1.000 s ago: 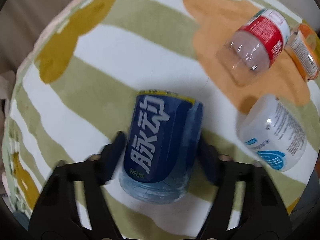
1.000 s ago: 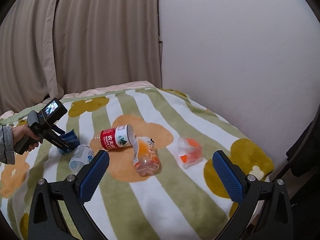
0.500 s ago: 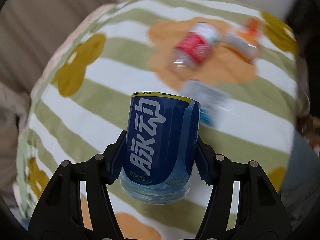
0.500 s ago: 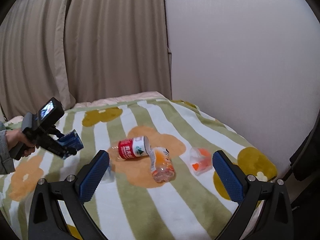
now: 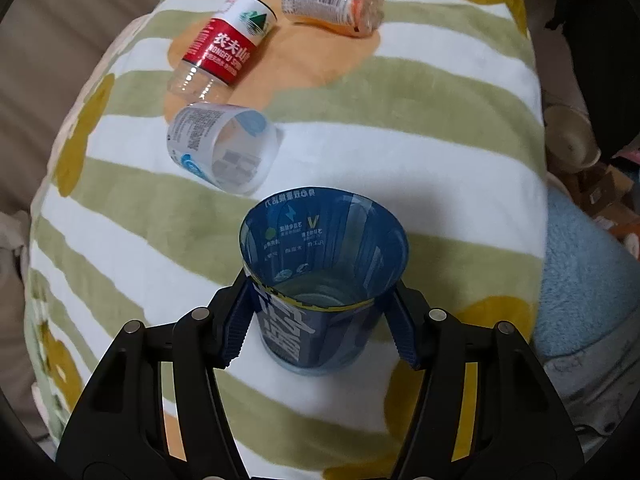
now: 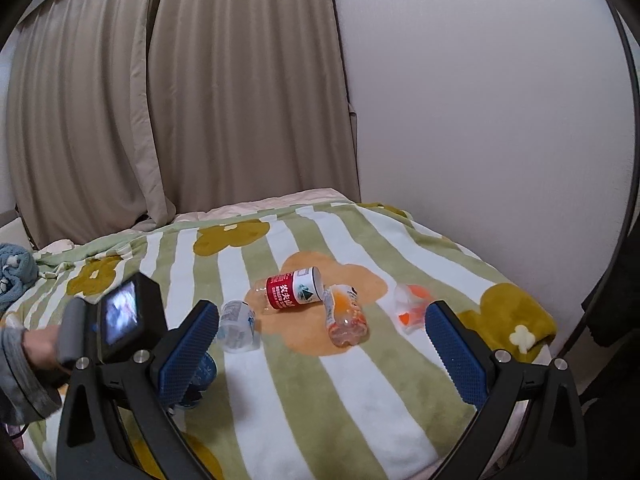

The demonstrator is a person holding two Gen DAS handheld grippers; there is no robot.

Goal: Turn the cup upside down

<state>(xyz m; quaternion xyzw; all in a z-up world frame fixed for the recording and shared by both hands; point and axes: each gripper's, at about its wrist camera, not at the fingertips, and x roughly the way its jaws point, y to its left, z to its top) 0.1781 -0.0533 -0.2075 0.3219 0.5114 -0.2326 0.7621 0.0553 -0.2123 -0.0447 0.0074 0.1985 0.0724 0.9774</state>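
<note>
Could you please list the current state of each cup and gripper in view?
Blue-labelled plastic cup: upright, mouth up, on the blanket.
Left gripper: around that cup, contact unclear.
Right gripper: open, holding nothing.
Red-labelled clear cup: on its side.
White-labelled clear cup: on its side.
Orange-labelled clear cup: on its side.

A cup (image 5: 320, 280) stands mouth up on the blanket (image 5: 400, 160), near its front edge, between the left gripper's (image 5: 320, 326) fingers. Behind it lies a second cup (image 5: 222, 148); behind that, toward the back edge, a bottle (image 5: 222, 50) lies beside another bottle (image 5: 332, 2).
</note>
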